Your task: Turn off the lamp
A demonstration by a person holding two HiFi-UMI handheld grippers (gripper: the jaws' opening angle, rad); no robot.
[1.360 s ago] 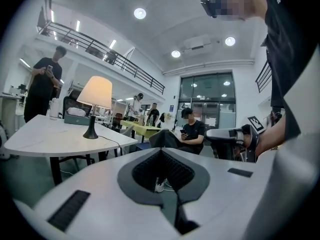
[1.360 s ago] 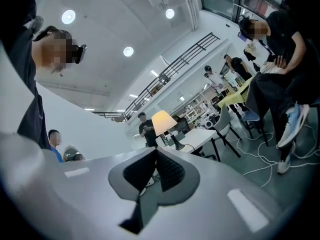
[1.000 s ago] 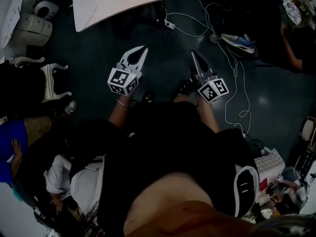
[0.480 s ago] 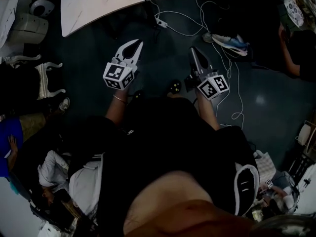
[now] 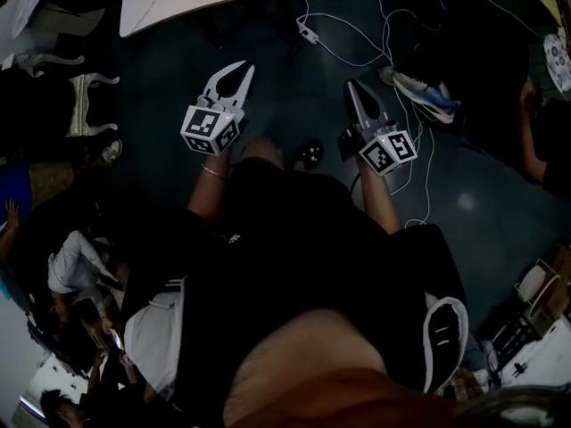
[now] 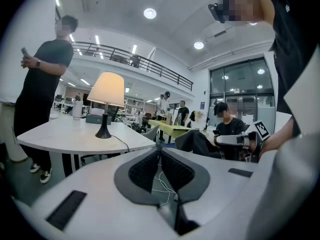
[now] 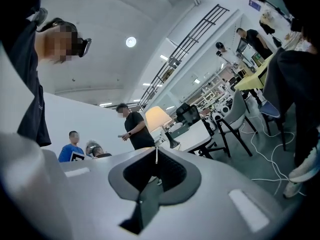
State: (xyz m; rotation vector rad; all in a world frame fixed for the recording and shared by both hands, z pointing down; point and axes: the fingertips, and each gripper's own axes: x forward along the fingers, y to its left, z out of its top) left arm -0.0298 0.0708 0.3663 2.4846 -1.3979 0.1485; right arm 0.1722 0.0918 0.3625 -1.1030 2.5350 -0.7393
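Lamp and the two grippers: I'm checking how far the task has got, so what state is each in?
Lamp: on, shade glowing, upright on the white table.
Left gripper: shut, nothing between the jaws.
Right gripper: shut, nothing between the jaws.

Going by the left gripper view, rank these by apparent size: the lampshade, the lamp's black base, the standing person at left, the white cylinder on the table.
1. Standing person
2. Lampshade
3. Black lamp base and white cylinder: these look about alike, so not ranked; the cylinder stands farther back on the table.
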